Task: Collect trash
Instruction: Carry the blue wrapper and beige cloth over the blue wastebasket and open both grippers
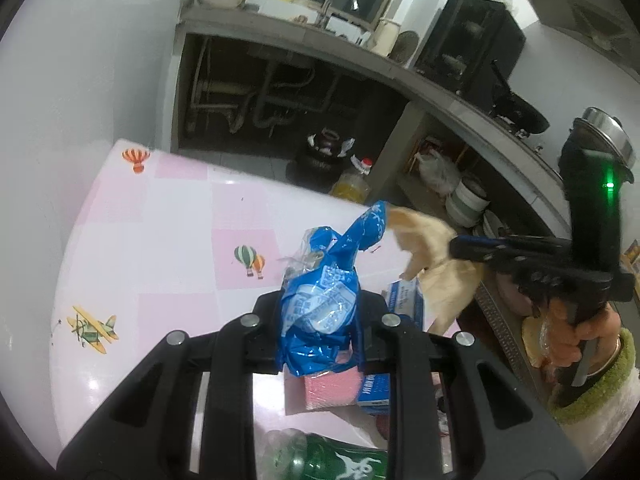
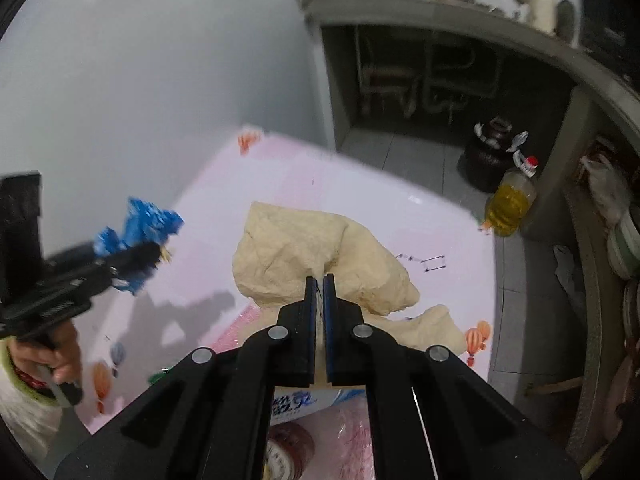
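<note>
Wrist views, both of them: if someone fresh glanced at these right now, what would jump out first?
First, the crumpled blue plastic bag clamped in the left gripper, held up over the pink checked table. Next, the beige crumpled paper pinched by the right gripper, its jaws shut tight on it above the table's far side. Below the grippers, at the near edge, lie a green bottle and a blue-and-white box.

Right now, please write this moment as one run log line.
left gripper: shut on blue wrapper | right gripper: shut on beige paper | table
</note>
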A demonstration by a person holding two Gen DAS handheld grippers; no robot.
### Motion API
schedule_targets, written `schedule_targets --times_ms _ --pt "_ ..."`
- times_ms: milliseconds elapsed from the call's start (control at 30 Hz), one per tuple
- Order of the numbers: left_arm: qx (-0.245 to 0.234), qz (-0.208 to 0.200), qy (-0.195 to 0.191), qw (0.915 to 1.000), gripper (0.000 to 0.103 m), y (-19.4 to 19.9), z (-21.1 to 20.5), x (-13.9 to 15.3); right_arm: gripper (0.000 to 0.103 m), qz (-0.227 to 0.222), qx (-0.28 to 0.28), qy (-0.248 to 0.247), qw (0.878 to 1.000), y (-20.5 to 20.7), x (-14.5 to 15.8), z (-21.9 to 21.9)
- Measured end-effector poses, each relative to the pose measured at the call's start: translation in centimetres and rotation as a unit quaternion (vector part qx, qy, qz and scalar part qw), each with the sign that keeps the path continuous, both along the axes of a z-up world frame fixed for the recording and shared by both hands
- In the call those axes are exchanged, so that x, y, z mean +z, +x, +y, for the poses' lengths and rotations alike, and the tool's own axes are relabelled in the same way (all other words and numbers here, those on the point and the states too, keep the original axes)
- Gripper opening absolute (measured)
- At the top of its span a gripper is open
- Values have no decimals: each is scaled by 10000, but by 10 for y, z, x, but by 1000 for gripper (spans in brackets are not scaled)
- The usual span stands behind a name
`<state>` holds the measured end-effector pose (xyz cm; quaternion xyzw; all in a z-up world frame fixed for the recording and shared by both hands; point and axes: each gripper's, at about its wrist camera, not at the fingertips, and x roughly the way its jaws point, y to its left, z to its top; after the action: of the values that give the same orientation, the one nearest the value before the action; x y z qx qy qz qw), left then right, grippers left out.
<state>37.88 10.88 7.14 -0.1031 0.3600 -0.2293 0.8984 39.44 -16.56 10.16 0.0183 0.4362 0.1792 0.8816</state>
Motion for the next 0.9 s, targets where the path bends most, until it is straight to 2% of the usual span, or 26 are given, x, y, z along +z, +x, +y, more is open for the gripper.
schedule_targets --times_ms 200,367,433,533,667,800,900 --pt "-303 -246 -13 9992 22 -32 -20 29 4 -627 -446 318 9965 -83 35 -42" --pt "-953 -331 -9 9949 22 -74 -66 50 4 -909 -1058 404 9894 -170 44 -96" --pt "-1339 -317 11 9905 22 -92 -94 53 4 -918 -1397 336 9854 -203 40 -119" --pt "-2023 -139 32 9792 22 -120 -150 46 4 -837 -1995 269 9759 -256 25 -157" --pt "-2744 222 233 9611 22 -151 -228 25 4 -648 -2779 564 9568 -317 -7 -212" --pt "-3258 724 499 9413 22 -169 -306 -9 4 -329 -3496 1111 9297 -367 -59 -267" --pt "-3445 998 795 9301 22 -177 -360 -34 4 -95 -3900 1479 9088 -383 -101 -297"
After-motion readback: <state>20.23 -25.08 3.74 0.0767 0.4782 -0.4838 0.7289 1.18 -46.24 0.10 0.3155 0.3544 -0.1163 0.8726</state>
